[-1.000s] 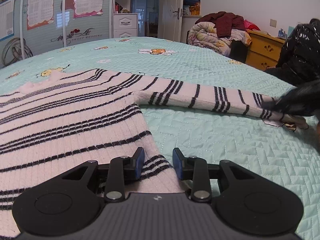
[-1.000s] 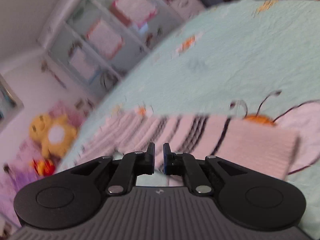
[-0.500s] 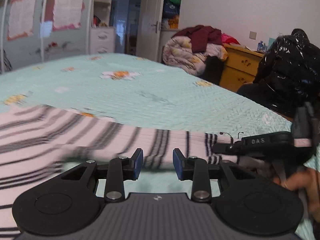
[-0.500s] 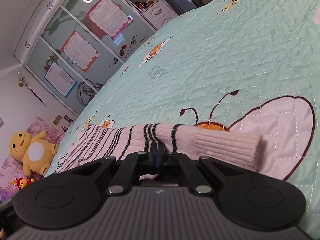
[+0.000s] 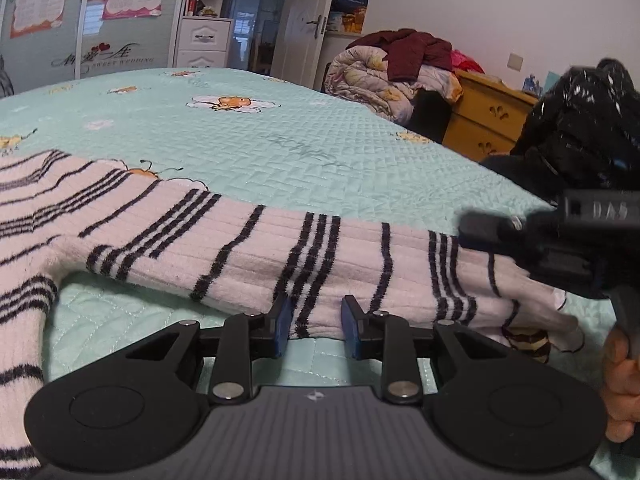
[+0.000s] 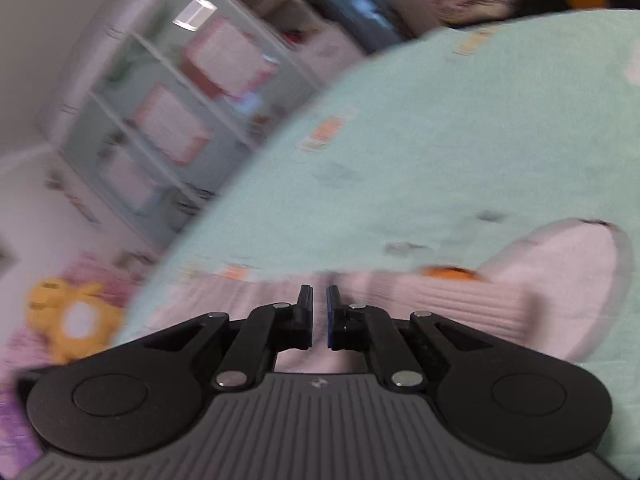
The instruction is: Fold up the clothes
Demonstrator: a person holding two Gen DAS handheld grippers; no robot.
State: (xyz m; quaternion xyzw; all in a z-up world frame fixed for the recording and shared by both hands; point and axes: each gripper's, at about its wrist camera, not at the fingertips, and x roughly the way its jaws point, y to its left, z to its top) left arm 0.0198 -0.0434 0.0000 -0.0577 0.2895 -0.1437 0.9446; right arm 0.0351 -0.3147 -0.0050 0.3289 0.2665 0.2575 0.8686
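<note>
The striped sweater [image 5: 100,240] lies on the near left of the bed [image 5: 280,140], its sleeve [image 5: 320,264] stretched right for folding. The left gripper [image 5: 314,330] stands open at the sleeve's near edge, ready to pinch it. The right gripper [image 6: 318,316] (view blurred) has just parted slightly near the cuff; whether it grips cloth I cannot tell.

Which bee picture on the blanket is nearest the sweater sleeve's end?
The striped-bodied bee, peeking out beside the sleeve cuff. The other bees sit much farther up the blanket.

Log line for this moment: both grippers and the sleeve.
left gripper: jaws open at sleeve edge | right gripper: jaws just opened, narrow gap, at sleeve end | sleeve: lying on bedspread
</note>
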